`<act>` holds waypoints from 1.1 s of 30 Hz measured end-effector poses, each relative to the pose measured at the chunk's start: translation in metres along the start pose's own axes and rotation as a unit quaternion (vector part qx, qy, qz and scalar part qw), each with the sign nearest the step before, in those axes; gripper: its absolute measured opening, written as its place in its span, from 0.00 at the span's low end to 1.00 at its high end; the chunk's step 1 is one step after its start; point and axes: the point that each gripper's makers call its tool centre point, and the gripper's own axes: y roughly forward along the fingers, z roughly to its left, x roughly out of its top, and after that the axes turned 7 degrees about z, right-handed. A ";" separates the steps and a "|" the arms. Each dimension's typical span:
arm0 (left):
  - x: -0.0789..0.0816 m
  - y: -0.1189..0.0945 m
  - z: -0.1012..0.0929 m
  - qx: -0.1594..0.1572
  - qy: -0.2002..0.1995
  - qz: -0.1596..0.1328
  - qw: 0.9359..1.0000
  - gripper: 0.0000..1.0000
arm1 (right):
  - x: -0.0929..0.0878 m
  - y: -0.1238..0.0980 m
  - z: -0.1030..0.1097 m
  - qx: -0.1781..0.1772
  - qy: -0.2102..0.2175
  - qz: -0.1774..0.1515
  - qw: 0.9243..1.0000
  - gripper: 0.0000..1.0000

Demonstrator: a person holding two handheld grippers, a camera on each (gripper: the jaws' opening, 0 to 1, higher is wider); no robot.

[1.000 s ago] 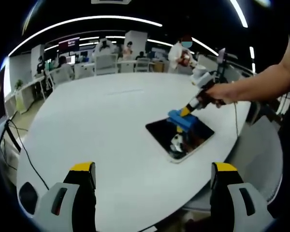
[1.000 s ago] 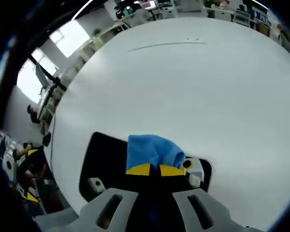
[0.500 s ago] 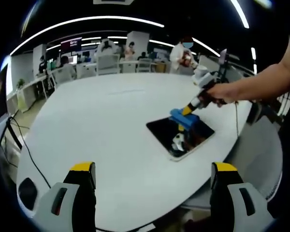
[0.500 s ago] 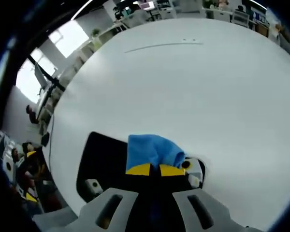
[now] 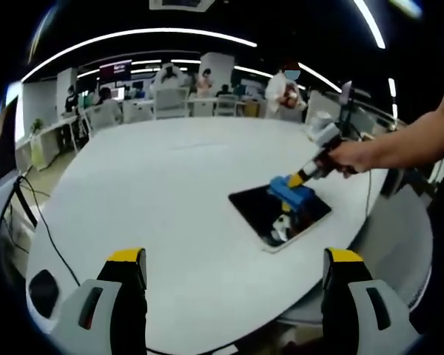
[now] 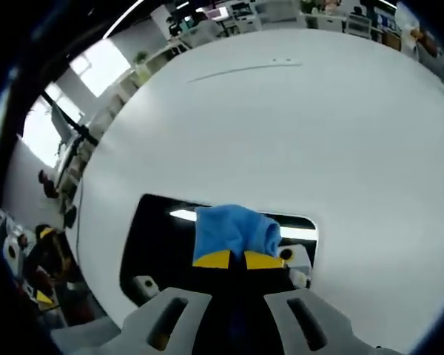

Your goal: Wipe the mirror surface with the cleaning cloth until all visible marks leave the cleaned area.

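Observation:
A dark rectangular mirror (image 5: pixel 259 210) with a pale rim lies flat on the white round table (image 5: pixel 155 192), right of centre in the left gripper view. My right gripper (image 5: pixel 303 177), held by a person's hand, is shut on a blue cleaning cloth (image 5: pixel 290 191) and presses it onto the mirror's far right part. In the right gripper view the blue cloth (image 6: pixel 233 231) bulges just above the closed yellow-tipped jaws of my right gripper (image 6: pixel 237 259), over the dark mirror (image 6: pixel 159 240). My left gripper (image 5: pixel 233 266) stands open near the table's front edge, holding nothing.
A black cable (image 5: pixel 37 222) trails over the table's left edge. Chairs, desks and several people (image 5: pixel 285 81) stand beyond the far side of the table. A person's forearm (image 5: pixel 411 140) reaches in from the right.
The right gripper has slid the blue cloth across the mirror, to the right in the left gripper view. In the right gripper view, bright ceiling-light reflections now show on the mirror.

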 end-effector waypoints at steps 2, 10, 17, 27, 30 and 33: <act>0.000 0.000 -0.003 0.000 0.003 0.001 1.000 1.00 | -0.003 -0.001 0.001 0.000 0.002 -0.002 1.000 0.00; 0.004 -0.001 -0.008 -0.005 0.004 -0.007 1.000 1.00 | -0.014 -0.004 0.004 0.003 0.007 -0.006 1.000 0.00; 0.006 -0.003 -0.009 -0.003 0.007 -0.009 1.000 1.00 | -0.028 -0.008 0.008 0.009 0.012 -0.009 1.000 0.00; 0.005 -0.003 -0.013 -0.005 0.011 -0.008 1.000 1.00 | -0.052 -0.016 0.015 0.016 0.011 -0.009 1.000 0.00; 0.003 -0.003 -0.015 -0.006 0.013 -0.004 1.000 1.00 | -0.058 -0.018 0.017 0.018 0.013 -0.012 1.000 0.00; 0.002 -0.003 -0.017 -0.007 0.014 -0.003 1.000 1.00 | -0.063 -0.019 0.019 0.019 0.011 -0.011 1.000 0.00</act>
